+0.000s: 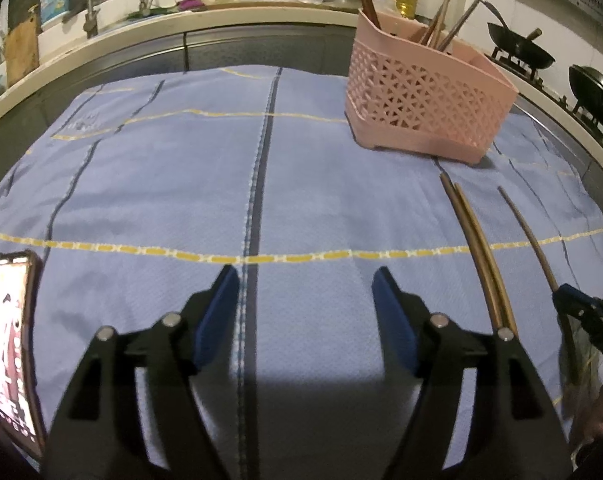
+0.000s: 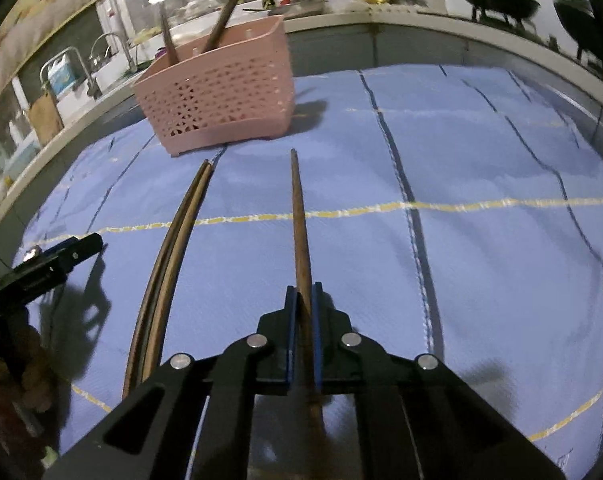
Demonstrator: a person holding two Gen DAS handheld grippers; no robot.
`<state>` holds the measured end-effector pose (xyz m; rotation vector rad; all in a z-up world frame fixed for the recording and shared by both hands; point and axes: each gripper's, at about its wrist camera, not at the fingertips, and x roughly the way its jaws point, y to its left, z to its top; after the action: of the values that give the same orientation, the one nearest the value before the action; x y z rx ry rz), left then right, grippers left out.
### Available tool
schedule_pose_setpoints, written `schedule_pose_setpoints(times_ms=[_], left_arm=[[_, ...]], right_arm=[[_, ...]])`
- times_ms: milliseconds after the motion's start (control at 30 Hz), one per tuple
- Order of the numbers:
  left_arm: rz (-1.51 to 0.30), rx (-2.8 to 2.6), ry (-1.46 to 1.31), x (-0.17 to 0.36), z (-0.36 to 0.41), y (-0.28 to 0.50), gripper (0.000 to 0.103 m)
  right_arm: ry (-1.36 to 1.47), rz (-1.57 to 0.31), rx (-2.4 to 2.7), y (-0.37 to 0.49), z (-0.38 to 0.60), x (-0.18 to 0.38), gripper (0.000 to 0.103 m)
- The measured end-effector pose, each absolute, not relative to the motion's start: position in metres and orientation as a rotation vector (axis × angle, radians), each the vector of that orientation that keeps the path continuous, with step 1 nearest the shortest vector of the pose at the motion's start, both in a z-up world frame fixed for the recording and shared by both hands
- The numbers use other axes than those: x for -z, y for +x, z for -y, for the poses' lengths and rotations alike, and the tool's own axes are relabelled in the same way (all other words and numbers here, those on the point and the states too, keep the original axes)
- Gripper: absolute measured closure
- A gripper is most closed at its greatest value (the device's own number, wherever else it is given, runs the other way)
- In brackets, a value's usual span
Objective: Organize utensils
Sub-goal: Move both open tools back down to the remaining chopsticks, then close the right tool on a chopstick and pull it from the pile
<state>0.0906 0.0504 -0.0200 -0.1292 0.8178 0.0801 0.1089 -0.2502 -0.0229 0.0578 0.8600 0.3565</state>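
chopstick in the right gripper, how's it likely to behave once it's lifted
The chopstick is long, thin and looks like wood, so probably stiff and light. The right gripper clamps it near one end, so the long free end may sag or swing. It looks round, so it could roll on the cloth if dropped.

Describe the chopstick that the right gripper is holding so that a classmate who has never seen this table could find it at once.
Start at the pink basket on the blue cloth. Three brown chopsticks lie in front of it, pointing towards it. Two lie touching as a pair; the single chopstick lies apart to their right, its near end clamped between the blue pads of the right gripper.
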Motion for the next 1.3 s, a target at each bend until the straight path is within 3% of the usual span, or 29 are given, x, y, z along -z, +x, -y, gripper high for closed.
schedule_pose_setpoints(times_ms=[600,1300], left_arm=[[-0.872,0.030,-0.161,0.008,-0.004,0.096,0.035],[-0.902,0.083,-0.250,0.007,-0.009,0.094,0.035]], right_arm=[[0.099,-0.869,-0.413,0.095,0.267,0.025,0.096],[0.120,-0.856,-0.430,0.095,0.269,0.027,0.096]])
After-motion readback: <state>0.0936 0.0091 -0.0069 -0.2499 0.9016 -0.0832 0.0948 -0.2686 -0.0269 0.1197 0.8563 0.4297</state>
